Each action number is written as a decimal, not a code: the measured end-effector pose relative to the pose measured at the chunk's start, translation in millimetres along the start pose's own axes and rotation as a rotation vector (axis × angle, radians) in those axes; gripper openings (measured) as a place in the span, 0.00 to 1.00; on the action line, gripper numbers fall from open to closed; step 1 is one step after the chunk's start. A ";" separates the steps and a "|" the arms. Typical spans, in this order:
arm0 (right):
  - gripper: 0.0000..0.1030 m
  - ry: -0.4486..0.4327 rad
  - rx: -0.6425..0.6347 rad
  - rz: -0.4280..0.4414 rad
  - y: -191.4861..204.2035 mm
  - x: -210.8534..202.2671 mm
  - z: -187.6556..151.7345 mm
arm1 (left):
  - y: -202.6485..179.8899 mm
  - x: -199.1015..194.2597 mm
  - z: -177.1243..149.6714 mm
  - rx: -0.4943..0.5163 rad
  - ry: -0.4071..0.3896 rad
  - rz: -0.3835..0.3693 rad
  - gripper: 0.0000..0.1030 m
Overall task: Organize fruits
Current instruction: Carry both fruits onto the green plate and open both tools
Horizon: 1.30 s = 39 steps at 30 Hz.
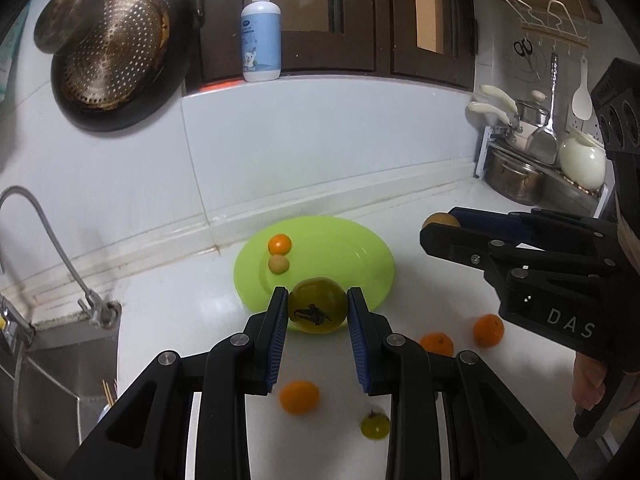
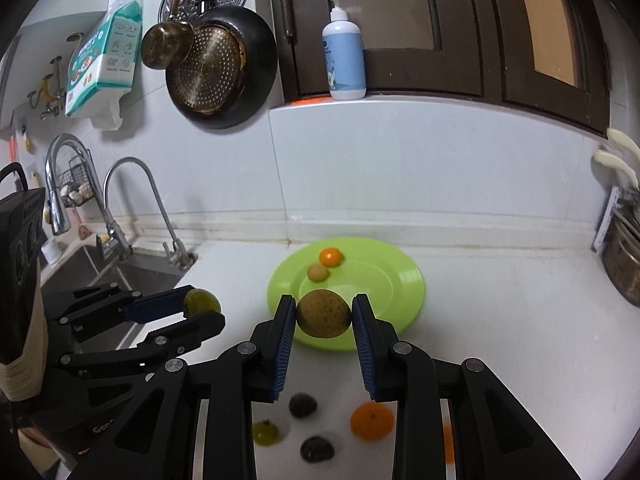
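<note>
Both grippers are loaded up over the white counter [image 2: 500,320]. The left gripper [image 1: 318,312] is clamped on a yellow-green fruit [image 1: 317,311], pads touching both sides, held in front of the near rim of the green plate [image 1: 360,256]. That fruit has a dark stem scar facing the camera, and it looks a bit wider than tall, long axis running pad to pad. The right gripper [image 2: 323,319] is squeezing a brownish fruit [image 2: 323,319], also slightly wider than tall, also in front of the plate's near edge (can't really tell how high above the plate either one sits).

On the plate's far left side: a small orange [image 2: 330,257] and a small tan fruit [image 2: 317,272], touching or nearly so.

The stuff below the grippers is harder to read. From the right wrist view there are two dark blobs [image 2: 303,405], fuzzy, can't say what fruit they are. There's a loose orange [image 2: 372,421] beside them, another orange sliver cut off behind the right finger, and a small green fruit [image 2: 266,432] that's blurred. The left view shows three oranges [image 1: 299,397] scattered on the counter, well apart from the plate.

The sink [image 2: 120,280] sits off to the left.
</note>
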State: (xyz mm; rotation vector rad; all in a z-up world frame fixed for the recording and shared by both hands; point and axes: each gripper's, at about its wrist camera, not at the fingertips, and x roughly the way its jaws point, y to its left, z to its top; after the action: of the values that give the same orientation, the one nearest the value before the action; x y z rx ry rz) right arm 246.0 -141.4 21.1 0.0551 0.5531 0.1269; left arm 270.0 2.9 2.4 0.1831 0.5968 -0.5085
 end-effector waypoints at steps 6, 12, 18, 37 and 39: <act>0.29 0.024 -0.016 0.010 -7.5 23.2 14.6 | 1.0 18.7 15.6 0.039 0.003 0.004 0.29; 0.29 0.081 0.008 0.035 -23.1 53.3 26.3 | 4.7 42.9 26.4 0.056 0.025 -0.030 0.29; 0.29 0.150 0.035 0.032 -38.3 85.6 32.2 | 11.7 77.8 35.2 0.039 0.085 -0.058 0.29; 0.29 0.447 0.066 0.042 -56.2 175.8 4.1 | 28.5 173.5 8.4 -0.029 0.363 -0.099 0.29; 0.29 0.457 0.067 0.040 -55.9 178.7 1.8 | 28.8 175.7 6.4 -0.033 0.377 -0.101 0.29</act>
State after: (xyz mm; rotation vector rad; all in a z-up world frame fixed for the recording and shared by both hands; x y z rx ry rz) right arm 403.6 -172.7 -75.2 0.1039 1.0134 0.1613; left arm 412.3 -45.1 -93.4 0.2203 0.9852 -0.5658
